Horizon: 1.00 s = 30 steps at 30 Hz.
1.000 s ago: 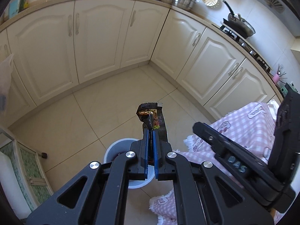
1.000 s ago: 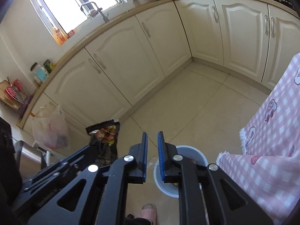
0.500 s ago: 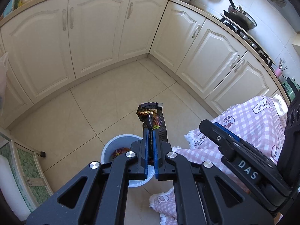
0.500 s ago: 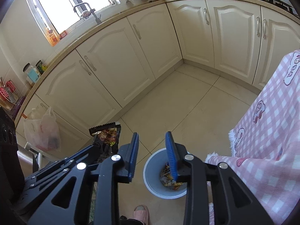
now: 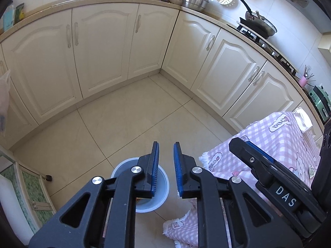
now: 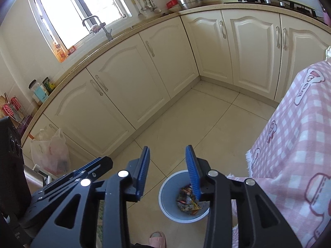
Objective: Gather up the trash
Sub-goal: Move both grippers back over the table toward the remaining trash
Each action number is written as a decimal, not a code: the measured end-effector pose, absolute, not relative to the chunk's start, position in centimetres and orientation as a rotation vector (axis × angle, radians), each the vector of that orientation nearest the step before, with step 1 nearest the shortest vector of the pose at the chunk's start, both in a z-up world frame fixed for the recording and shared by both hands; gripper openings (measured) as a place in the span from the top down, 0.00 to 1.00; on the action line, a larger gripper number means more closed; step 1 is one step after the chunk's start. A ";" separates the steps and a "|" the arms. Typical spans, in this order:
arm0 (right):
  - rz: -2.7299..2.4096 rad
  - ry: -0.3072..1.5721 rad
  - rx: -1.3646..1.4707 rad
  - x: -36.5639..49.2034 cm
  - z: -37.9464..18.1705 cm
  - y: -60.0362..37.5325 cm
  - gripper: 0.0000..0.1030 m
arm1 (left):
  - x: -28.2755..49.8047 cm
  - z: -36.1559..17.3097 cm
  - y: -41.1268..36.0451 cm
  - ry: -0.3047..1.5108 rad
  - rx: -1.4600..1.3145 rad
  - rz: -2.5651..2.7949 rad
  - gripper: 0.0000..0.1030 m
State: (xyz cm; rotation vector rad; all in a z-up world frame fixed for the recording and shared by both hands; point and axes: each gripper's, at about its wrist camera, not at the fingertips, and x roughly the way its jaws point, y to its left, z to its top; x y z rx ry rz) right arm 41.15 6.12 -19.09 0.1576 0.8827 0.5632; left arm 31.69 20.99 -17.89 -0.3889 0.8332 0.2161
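A round pale blue trash bin (image 6: 168, 202) stands on the tiled floor, with crumpled snack wrappers (image 6: 186, 201) inside. My right gripper (image 6: 168, 152) is open and empty above the bin. My left gripper (image 5: 166, 147) is open and empty, also above the bin (image 5: 161, 196), whose inside is mostly hidden by its fingers. The right gripper's body (image 5: 275, 184) shows at the right of the left wrist view. The left gripper's body (image 6: 68, 184) shows at the lower left of the right wrist view.
A table with a pink checked cloth (image 6: 293, 144) stands right beside the bin. Cream kitchen cabinets (image 5: 103, 49) run along the far walls. A plastic bag (image 6: 50, 153) hangs at the left. A pink slipper (image 6: 158, 238) is near the bin.
My left gripper held a dark snack wrapper and has opened; the wrapper is gone from its fingers. My right gripper has opened wider. More wrappers lie in the bin.
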 end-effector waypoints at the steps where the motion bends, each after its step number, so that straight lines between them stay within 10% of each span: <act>1: 0.559 0.878 0.161 41.1 -18.8 5.6 0.65 | 31.6 -17.7 20.8 0.830 -0.386 0.213 0.87; 20: 0.428 0.685 0.251 35.9 -11.3 -7.8 0.60 | 29.2 -10.4 10.1 0.724 -0.258 0.033 0.66; 30: 0.223 0.631 0.343 34.5 -11.1 -21.4 0.57 | 30.1 -10.6 -2.4 0.761 -0.059 -0.173 0.39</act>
